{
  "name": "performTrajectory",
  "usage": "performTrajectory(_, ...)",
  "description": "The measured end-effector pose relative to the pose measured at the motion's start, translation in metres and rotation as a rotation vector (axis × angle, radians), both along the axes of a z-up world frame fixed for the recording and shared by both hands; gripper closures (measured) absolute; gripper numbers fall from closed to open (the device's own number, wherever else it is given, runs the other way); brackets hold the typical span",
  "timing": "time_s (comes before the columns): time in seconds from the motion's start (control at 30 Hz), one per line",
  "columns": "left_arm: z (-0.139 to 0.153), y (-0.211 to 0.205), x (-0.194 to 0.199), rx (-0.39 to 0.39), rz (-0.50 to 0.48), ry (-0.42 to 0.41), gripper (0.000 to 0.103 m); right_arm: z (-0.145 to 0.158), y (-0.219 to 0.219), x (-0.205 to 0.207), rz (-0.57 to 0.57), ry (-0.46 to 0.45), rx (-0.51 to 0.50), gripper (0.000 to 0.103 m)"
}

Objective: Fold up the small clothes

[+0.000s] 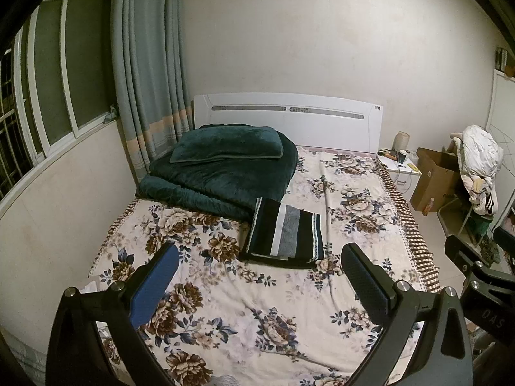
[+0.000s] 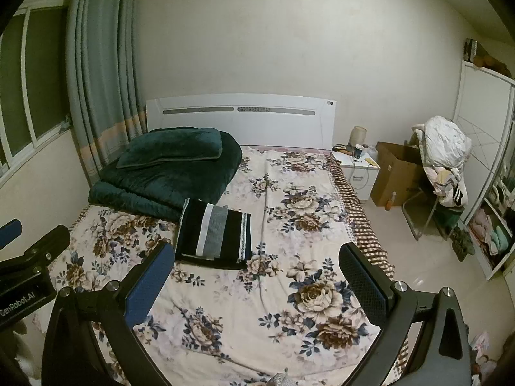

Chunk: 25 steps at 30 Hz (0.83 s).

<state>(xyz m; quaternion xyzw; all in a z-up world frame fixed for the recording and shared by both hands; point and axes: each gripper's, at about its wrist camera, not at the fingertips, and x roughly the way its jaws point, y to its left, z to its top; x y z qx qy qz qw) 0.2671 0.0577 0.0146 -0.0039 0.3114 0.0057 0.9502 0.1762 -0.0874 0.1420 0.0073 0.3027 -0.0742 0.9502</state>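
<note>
A folded garment with black, white and grey stripes (image 1: 285,234) (image 2: 215,233) lies flat on the floral bedsheet (image 1: 257,305) (image 2: 273,289), against the dark green quilt. My left gripper (image 1: 259,260) hovers open above the near part of the bed, well short of the garment, with nothing between its fingers. My right gripper (image 2: 257,260) is also open and empty, held over the bed to the right of the left one. The garment sits ahead and to the left in the right wrist view. Each gripper's body shows at the edge of the other's view.
A folded dark green quilt (image 1: 219,180) (image 2: 167,180) with a matching pillow fills the far left of the bed by the white headboard (image 1: 289,119). Right of the bed stand a white nightstand (image 2: 357,167), a cardboard box (image 2: 396,173) and a chair piled with clothes (image 2: 444,160).
</note>
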Motion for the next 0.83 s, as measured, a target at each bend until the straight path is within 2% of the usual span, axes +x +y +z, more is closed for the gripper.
performTrajectory(0.83,0.0036,-0.0007,-0.0067,0.003,0.004,-0.009,0.000,-0.0021,0.0002,-0.0054,-0.006,-0.001,0.006,0.000)
